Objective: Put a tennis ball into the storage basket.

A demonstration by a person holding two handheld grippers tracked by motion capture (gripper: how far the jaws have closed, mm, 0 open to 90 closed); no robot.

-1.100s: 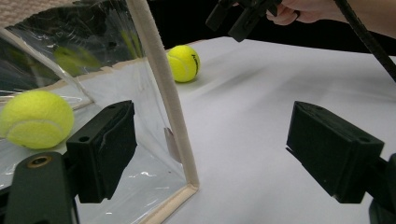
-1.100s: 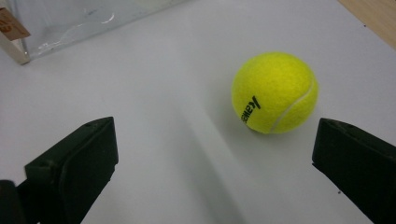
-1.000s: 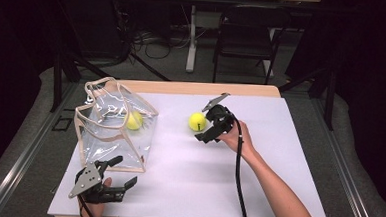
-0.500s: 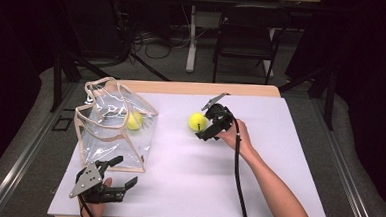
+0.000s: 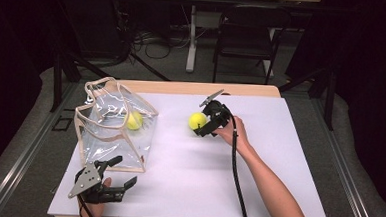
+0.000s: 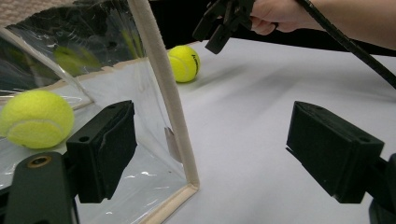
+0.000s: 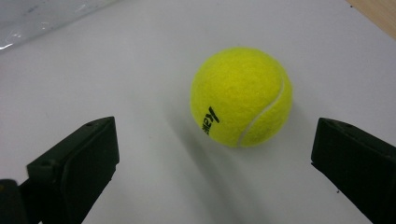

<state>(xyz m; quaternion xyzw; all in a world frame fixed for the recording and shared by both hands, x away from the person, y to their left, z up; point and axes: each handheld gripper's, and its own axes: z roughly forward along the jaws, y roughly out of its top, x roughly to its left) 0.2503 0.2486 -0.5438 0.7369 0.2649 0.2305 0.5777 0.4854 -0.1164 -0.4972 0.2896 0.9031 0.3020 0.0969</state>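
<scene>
A yellow tennis ball (image 5: 197, 121) (image 7: 241, 97) (image 6: 184, 63) lies on the white table (image 5: 192, 173), just left of my right gripper (image 5: 204, 121) (image 6: 217, 33). That gripper (image 7: 210, 172) is open, its jaws wide on either side of the ball and a little short of it. A clear plastic bag (image 5: 114, 127) (image 6: 98, 70) with beige trim stands at the table's left with a second tennis ball (image 5: 134, 120) (image 6: 35, 118) inside. My left gripper (image 5: 117, 173) (image 6: 210, 154) is open near the front edge, pointing at the bag's near corner with nothing held.
The white table top reaches right and forward of the right arm (image 5: 272, 188). A wooden strip (image 5: 182, 88) runs along the far edge. A black chair (image 5: 247, 39) and cables on the floor lie beyond the table.
The right gripper has edged slightly closer to the loose ball. The left gripper and bag have stayed put.
</scene>
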